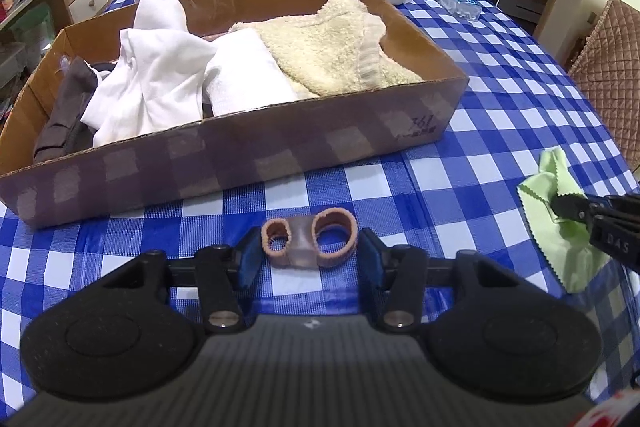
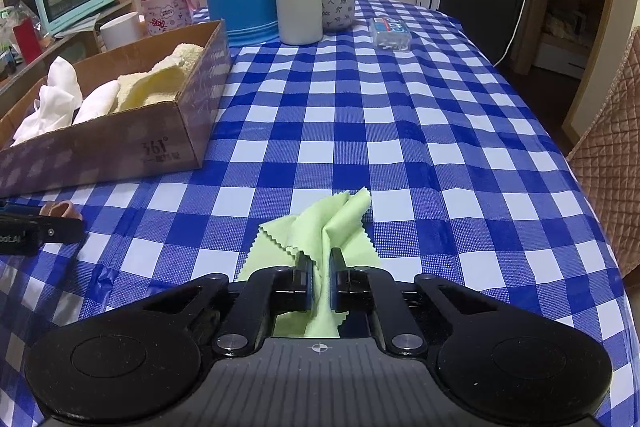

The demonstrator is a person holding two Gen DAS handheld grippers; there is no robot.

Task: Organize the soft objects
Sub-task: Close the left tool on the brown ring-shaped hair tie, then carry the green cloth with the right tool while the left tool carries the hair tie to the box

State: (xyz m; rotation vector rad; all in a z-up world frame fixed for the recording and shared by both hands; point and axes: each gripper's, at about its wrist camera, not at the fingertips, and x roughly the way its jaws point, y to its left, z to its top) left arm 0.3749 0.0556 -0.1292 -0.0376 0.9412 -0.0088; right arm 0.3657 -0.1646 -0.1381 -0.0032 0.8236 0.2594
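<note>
Light green microfibre cloth with zigzag edges (image 2: 320, 227) lies crumpled on the blue-and-white checked tablecloth (image 2: 360, 115), pinched between the pads of the right gripper (image 2: 320, 267), jaws clamped on it. Small tan two-loop fabric band (image 1: 309, 242) sits on the tablecloth just in front of the brown cardboard box (image 1: 240, 155), between the fingers of the left gripper (image 1: 309, 259); jaws part open, pads close beside the loops but not visibly pressing. Box holds cream terry towel (image 1: 332, 47), white cloths (image 1: 160, 75), dark grey fabric (image 1: 68, 115).
</note>
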